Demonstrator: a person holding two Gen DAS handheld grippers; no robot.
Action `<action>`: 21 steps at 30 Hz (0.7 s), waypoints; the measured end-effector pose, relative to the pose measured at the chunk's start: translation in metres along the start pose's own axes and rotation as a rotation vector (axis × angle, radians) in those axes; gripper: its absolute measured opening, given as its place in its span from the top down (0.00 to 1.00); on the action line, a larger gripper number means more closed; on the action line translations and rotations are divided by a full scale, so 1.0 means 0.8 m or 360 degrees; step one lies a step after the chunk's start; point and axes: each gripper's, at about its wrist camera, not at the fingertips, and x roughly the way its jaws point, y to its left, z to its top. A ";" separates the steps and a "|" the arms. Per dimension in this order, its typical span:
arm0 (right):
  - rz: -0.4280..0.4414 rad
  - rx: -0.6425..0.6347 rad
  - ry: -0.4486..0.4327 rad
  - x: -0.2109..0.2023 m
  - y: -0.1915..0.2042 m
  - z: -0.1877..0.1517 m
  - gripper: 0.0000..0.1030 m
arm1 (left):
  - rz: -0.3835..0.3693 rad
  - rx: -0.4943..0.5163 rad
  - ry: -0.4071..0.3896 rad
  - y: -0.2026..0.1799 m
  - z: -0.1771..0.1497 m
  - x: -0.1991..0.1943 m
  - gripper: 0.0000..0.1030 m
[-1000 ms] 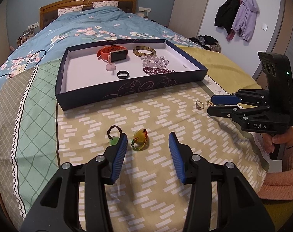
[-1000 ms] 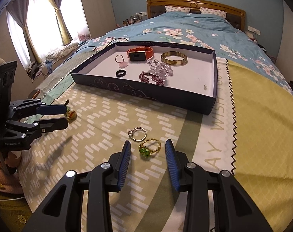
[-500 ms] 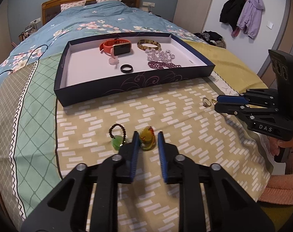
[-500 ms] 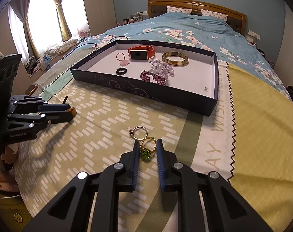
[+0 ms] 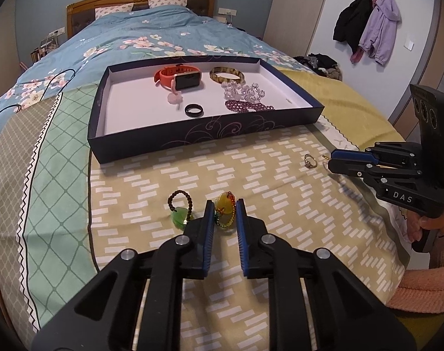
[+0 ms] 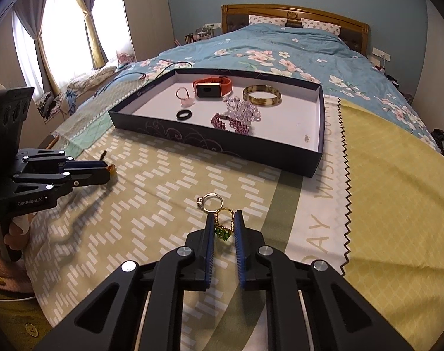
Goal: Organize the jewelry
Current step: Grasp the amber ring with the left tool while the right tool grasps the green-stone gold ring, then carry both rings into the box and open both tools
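Note:
My left gripper is shut on a yellow pendant with a coloured bead loop, on the patterned cloth. A green pendant on a dark bead loop lies just left of it. My right gripper is shut on a gold ring with a green stone. A silver ring lies just ahead of it. The dark tray holds an orange watch, a bangle, a black ring, clear beads and purple beads.
The tray sits on the bed, ahead of both grippers. A yellow blanket lies to the right. A cable lies on the floral duvet at the left. Coats hang on the far wall.
Both grippers have closed from wide open: the left onto the yellow pendant, the right onto the green-stone ring. Both have also moved forward a little.

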 end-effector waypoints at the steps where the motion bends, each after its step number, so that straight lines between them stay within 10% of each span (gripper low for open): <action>1: 0.0002 0.0004 -0.0008 -0.002 0.000 0.000 0.89 | -0.0002 0.0001 -0.0004 -0.001 0.000 -0.001 0.85; 21: 0.0072 0.0007 -0.0260 -0.032 0.001 0.047 0.89 | -0.0001 0.0044 -0.0226 -0.011 0.040 -0.044 0.85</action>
